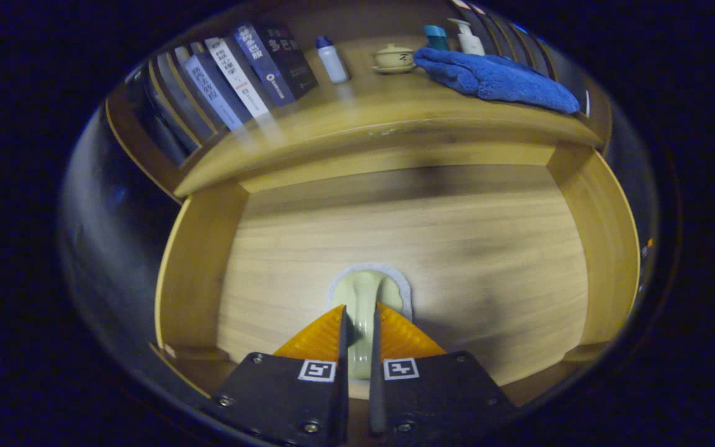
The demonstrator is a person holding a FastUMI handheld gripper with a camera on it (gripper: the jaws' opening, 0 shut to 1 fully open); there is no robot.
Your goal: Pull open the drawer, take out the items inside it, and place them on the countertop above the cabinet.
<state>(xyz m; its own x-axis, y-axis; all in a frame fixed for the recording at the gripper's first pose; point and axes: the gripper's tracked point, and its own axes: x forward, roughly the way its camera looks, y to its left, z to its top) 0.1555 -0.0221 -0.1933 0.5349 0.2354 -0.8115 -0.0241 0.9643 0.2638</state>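
As it hung over the open drawer (395,236), the tool (359,313) pinched a pale green, rounded item (360,292), its lower end hidden at six o'clock.

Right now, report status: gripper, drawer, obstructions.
Gripper shut on pale item, inside open drawer. Item low over drawer floor. Countertop beyond carries books, bottle, blue towel; bare space between.
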